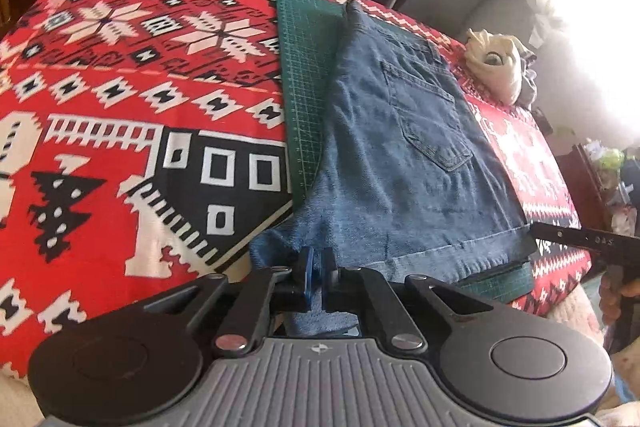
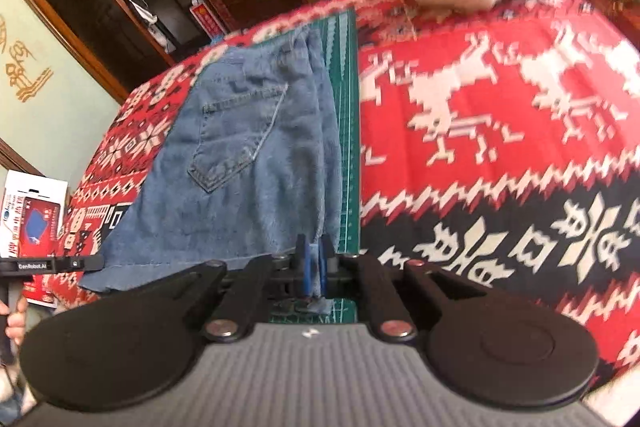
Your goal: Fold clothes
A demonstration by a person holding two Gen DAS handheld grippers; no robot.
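1. Denim shorts (image 1: pixel 400 163) lie flat, back pocket up, on a green cutting mat (image 1: pixel 304 75), which sits on a red patterned blanket (image 1: pixel 120 87). The hem faces the person; the waistband is at the far end.
2. Left gripper (image 1: pixel 318 269): blue pads pinched together on the near left corner of the shorts, denim bunched between them and hanging below. Gripping.
3. Right gripper (image 2: pixel 314 263): pads stand slightly apart, with a strip of the shorts' near right edge between them. Whether they press on the cloth I cannot tell; this view is motion-blurred.
4. Step in hand, by my reading: both near corners of the hem are taken up, ready for a fold away from the person. No crosswise fold is made yet.
5. Next move calls for: a firm right-side hold first, then both corners lifted together and carried level toward the waistband, so the hem lands square.
6. Writing: "GenRobot.AI" reads on the left gripper's side bar in the right view. A white and red box (image 2: pixel 34 215) at frame left carries print too small to read.
7. Surroundings: a cream bundle of cloth (image 1: pixel 496 65) lies on the far blanket; shelves behind.
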